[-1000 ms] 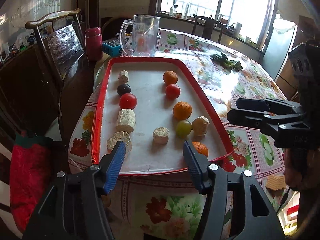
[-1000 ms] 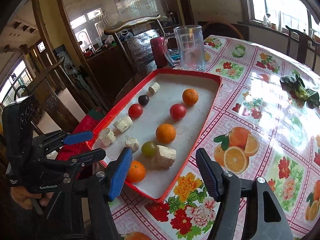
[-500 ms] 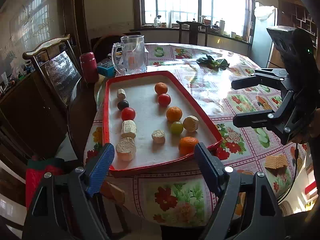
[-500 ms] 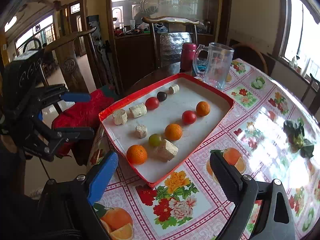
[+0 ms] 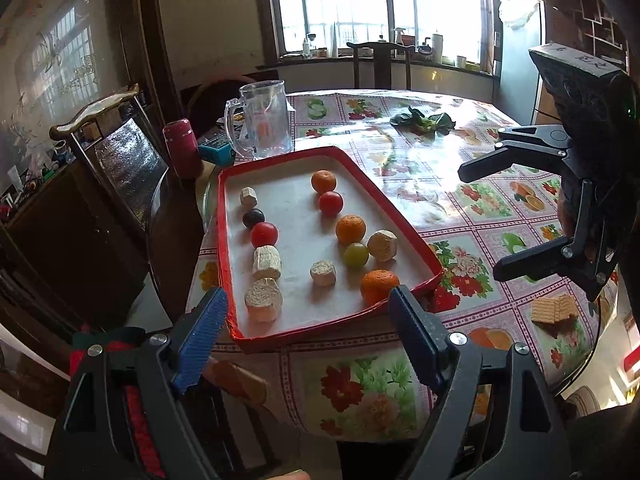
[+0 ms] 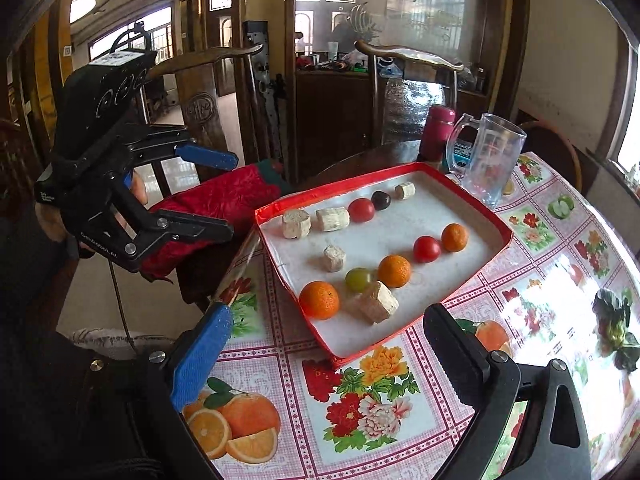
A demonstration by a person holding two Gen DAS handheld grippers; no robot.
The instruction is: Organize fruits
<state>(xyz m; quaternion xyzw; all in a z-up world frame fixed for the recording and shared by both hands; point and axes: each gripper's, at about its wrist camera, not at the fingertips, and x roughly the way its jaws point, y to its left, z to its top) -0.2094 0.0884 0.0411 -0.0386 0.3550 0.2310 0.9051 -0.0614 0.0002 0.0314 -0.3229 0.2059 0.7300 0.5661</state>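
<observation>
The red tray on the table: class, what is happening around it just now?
A person holds a hand-held gripper in each hand in front of the red tray, which carries oranges, tomatoes, a green fruit and pale chunks. The left hand-held gripper hangs open just short of the tray's near edge; the right hand-held gripper is open too, off the tray's corner near an orange. Neither touches any fruit.

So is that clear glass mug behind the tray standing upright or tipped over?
Upright. The mug stands on its base just beyond the red tray, open rim up.

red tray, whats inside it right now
Inside the red tray: three oranges, two red tomatoes, a green fruit, a dark fruit and five pale chunks. Nothing hidden; both grippers are open and away.
</observation>
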